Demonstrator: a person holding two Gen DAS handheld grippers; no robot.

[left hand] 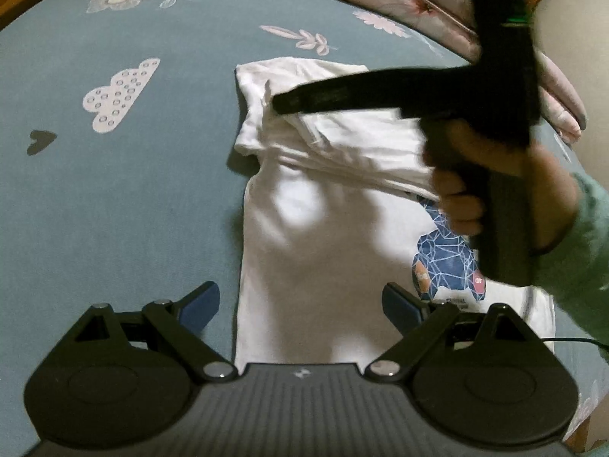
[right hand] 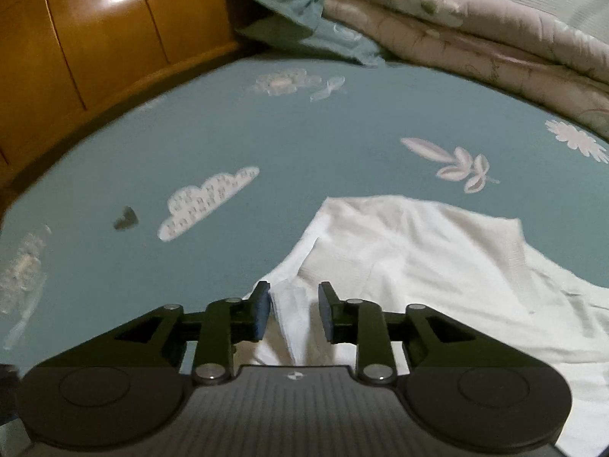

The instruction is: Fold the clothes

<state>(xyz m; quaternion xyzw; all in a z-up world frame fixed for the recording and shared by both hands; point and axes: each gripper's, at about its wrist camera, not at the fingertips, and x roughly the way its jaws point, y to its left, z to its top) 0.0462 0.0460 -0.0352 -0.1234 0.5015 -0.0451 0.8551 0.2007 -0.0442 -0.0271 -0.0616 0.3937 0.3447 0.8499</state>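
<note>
A white cotton T-shirt [left hand: 316, 228] with a blue picture lies on the blue bed sheet [left hand: 114, 198] with cloud shapes. The small writing under the picture is too blurry to read. The left tool [left hand: 300, 306] is spread wide above the shirt. The right tool [right hand: 293, 312] has a fold of shirt between its pads, not pinched.

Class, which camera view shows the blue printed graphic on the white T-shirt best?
The left wrist view: the blue graphic lies on the white T-shirt, partly hidden by a hand. The right wrist view shows only plain white cloth, no graphic.
</note>
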